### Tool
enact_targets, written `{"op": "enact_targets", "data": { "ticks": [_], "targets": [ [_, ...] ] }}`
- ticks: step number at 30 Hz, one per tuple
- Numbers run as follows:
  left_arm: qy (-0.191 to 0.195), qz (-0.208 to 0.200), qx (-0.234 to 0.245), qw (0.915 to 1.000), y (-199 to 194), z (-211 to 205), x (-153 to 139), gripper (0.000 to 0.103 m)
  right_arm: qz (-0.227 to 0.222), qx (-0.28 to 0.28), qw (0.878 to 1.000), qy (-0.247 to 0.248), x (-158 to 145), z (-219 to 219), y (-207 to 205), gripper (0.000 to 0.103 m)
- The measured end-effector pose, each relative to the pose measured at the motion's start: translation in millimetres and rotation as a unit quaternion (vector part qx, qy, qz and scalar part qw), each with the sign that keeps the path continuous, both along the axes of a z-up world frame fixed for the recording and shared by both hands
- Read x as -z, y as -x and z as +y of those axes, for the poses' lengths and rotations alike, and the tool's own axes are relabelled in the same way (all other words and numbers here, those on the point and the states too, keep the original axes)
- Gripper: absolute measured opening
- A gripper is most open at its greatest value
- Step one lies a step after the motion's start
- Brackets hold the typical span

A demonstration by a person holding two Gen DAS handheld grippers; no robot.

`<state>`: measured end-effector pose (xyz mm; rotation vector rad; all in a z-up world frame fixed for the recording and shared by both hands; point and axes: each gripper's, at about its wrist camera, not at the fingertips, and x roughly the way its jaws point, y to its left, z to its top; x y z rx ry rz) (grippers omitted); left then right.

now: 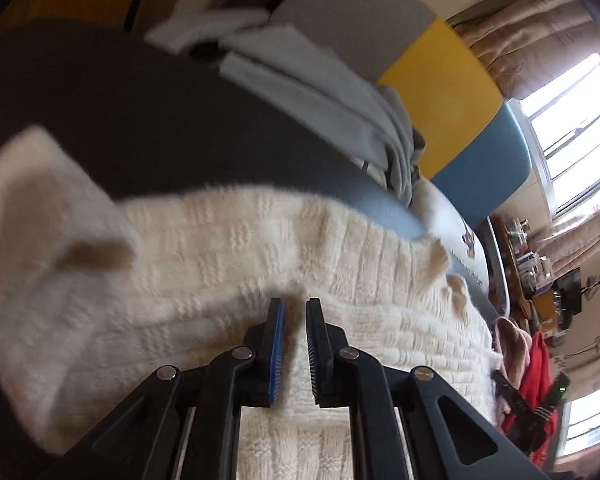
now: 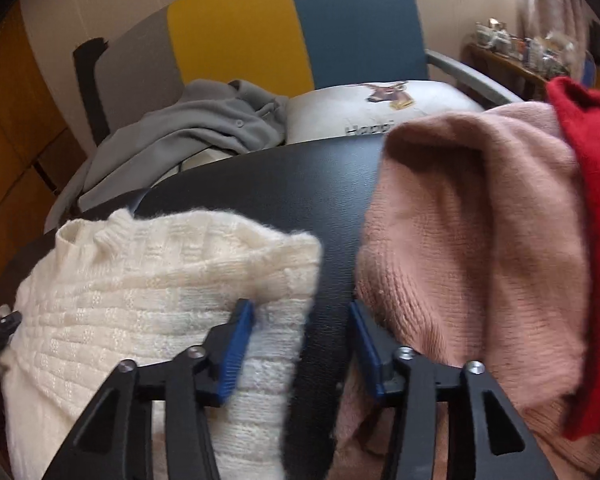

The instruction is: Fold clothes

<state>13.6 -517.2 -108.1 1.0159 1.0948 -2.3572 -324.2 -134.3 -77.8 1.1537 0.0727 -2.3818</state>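
"Happi" lettering on white cushion [image 2: 376,108]

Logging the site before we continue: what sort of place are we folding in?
Most likely a lived-in home room: curtained window, cluttered side shelf, and sweaters piled on a dark table beside a colour-block chair.

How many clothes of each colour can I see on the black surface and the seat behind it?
Cream: 1, the knitted sweater
Pink: 1, the sweater
Red: 1, the garment
Grey: 1, the buttoned garment; more grey pieces may be folded together, I cannot tell
Total: 4
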Motion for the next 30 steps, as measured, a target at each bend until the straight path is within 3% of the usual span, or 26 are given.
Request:
{"op": "enact_targets", "data": {
  "ticks": [2,5,9,12,16,21,25,28,30],
  "targets": [
    [0.039,0.018,0.001,0.9991,-8.4,9.0,-19.2,0.011,0.034,0.003,0.999,0.016,-19.2,5.1,-11.2,0.052],
    [0.073,0.025,0.035,0.9964,-3.8,31.1,-31.5,0.018,0.027,-0.048,0.996,0.065,-34.3,-6.7,-34.6,0.054],
    [0.108,-0.057,0.105,0.987,18.2,71.5,0.7,0.019,-0.001,-0.102,0.991,0.082,-23.2,-20.8,-65.0,0.054],
    [0.135,-0.025,0.104,0.9851,-6.8,90.6,15.3,0.02,0.0,-0.111,0.992,0.063,-12.2,-14.1,-80.3,0.055],
    [0.117,-0.002,0.097,0.9884,-40.1,104.6,17.3,0.021,0.002,-0.123,0.992,0.038,2.4,-5.1,-100.9,0.055],
    [0.116,-0.014,0.085,0.9895,-41.4,107.8,11.5,0.021,0.003,-0.13,0.991,0.023,10.8,0.6,-117.2,0.061],
    [0.123,-0.036,0.066,0.9896,-30.2,117.7,-0.2,0.023,0.004,-0.122,0.992,0.042,-0.5,-4.9,-113.3,0.078],
    [0.138,-0.014,0.092,0.9861,-17.6,137.5,-14.1,0.026,0.005,-0.116,0.992,0.057,-9.0,-9.0,-110.4,0.08],
    [0.167,-0.01,0.127,0.9778,-0.7,153.3,-19.7,0.028,0.005,-0.112,0.991,0.067,-14.7,-11.7,-108.4,0.079]
  ]
}}
